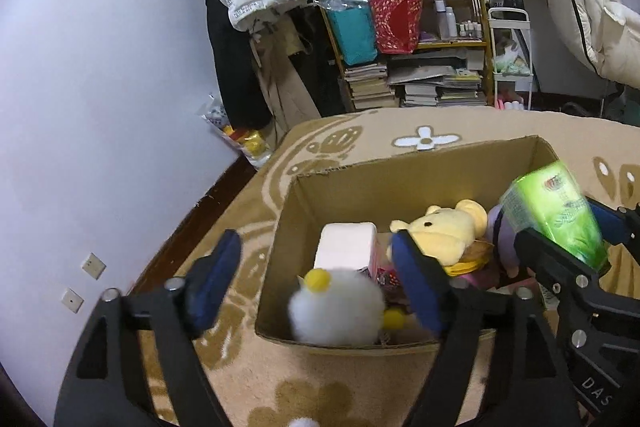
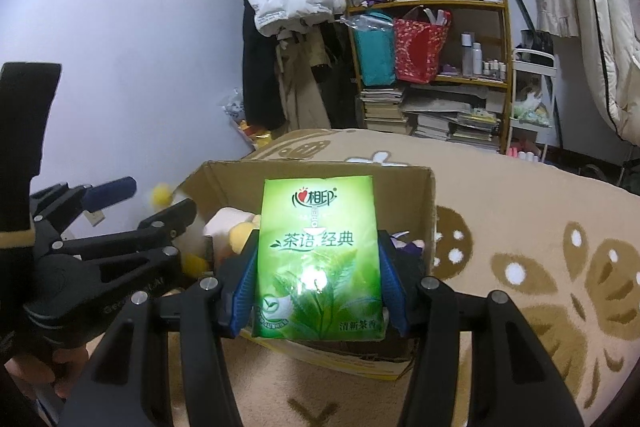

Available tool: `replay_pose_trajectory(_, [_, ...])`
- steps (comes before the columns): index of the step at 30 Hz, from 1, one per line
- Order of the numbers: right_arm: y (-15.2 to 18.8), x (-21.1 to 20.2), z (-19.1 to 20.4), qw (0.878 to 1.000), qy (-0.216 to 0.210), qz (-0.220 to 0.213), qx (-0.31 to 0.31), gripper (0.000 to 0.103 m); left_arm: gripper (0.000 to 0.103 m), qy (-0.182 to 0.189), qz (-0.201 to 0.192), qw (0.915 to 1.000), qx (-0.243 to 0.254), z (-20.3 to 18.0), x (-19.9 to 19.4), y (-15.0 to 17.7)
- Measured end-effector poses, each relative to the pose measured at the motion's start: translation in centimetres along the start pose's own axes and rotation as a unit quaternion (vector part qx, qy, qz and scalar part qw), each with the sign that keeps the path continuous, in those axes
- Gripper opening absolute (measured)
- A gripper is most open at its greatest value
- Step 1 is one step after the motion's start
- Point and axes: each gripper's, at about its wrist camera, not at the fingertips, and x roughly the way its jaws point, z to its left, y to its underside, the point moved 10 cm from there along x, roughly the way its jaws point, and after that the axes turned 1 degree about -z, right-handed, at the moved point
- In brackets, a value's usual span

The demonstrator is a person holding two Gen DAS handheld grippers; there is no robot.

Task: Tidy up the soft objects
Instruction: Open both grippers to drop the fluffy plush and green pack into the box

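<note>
Green tissue pack [image 2: 318,259] is clamped in the right gripper [image 2: 318,283] over the cardboard box [image 1: 344,187]. Left gripper [image 1: 316,279] hangs wide apart by the box's near edge, holding nothing, just above a fluffy white toy [image 1: 336,311].

A tan carpet [image 1: 360,383] with brown flower and leaf patterns and one white flower [image 1: 426,139] at its far edge covered the floor. A cardboard box [image 1: 344,341] stood open directly on it, near the viewer, its far wall toward the white flower. To the left of the carpet ran a strip of dark wooden floor [image 1: 208,203] along the wall. At the far left corner a bag of yellow things [image 1: 248,141] lay on the floor.

In the right view the carpet [image 2: 520,227] spread bare to the right of the box [image 2: 430,203].
</note>
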Motion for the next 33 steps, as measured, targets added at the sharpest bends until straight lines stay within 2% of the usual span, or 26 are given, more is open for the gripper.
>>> replay_pose_trajectory(4, [0.0, -0.3, -0.3, 1.0, 0.003, -0.004, 0.007, 0.071, 0.088, 0.004, 0.006, 1.0, -0.007, 0.3, 0.0, 0.1])
replay_pose_trajectory(8, [0.0, -1.0, -0.4, 1.0, 0.006, -0.013, 0.01, 0.084, 0.1, -0.003, 0.01, 0.9999, -0.008, 0.6, 0.0, 0.2])
replay_pose_trajectory(13, [-0.1, -1.6, -0.1, 1.0, 0.007, -0.019, 0.009, 0.093, 0.102, -0.006, 0.012, 0.9999, -0.008, 0.9, -0.1, 0.4])
replay_pose_trajectory(25, [0.2, -3.0, -0.4, 1.0, 0.023, -0.017, 0.007, 0.103, 0.102, 0.0, 0.008, 0.9996, -0.027, 2.1, -1.3, 0.1])
replay_pose_trajectory(33, [-0.1, -4.3, -0.4, 0.999, 0.029, -0.018, 0.006, 0.103, 0.102, -0.001, 0.001, 0.9993, -0.036, 3.3, -3.3, 0.2])
